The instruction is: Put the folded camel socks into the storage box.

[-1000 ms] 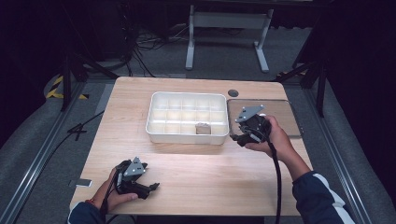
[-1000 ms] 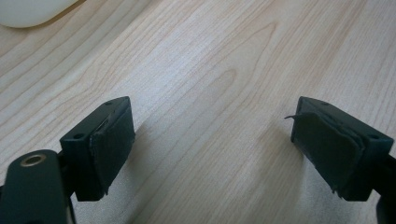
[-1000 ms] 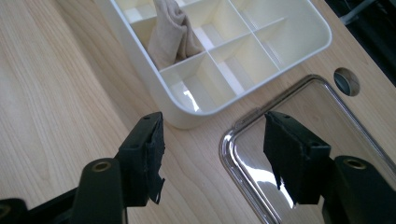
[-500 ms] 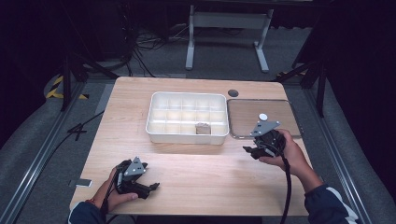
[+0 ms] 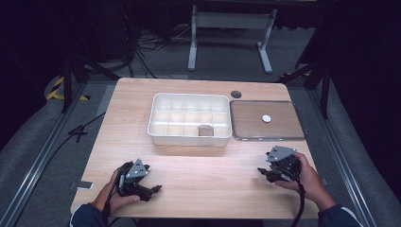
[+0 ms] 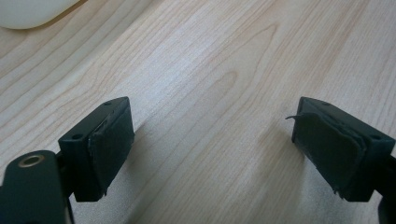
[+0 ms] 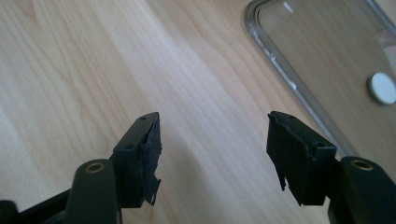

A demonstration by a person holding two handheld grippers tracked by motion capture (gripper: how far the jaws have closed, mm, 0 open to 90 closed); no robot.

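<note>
The right gripper point(image 5: 270, 173) has withdrawn from the divided white tray point(image 5: 161, 134) to the desk's near right edge, jaws spread and empty. The small brown block point(image 5: 204, 130) sits in a front compartment, apparently delivered. The left gripper point(image 5: 147, 187) rests near-left, jaws spread.

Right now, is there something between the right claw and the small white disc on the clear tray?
Only the tray's raised rim lies between them. The right claw is open over bare table, and the white disc lies alone on the clear tray.
</note>
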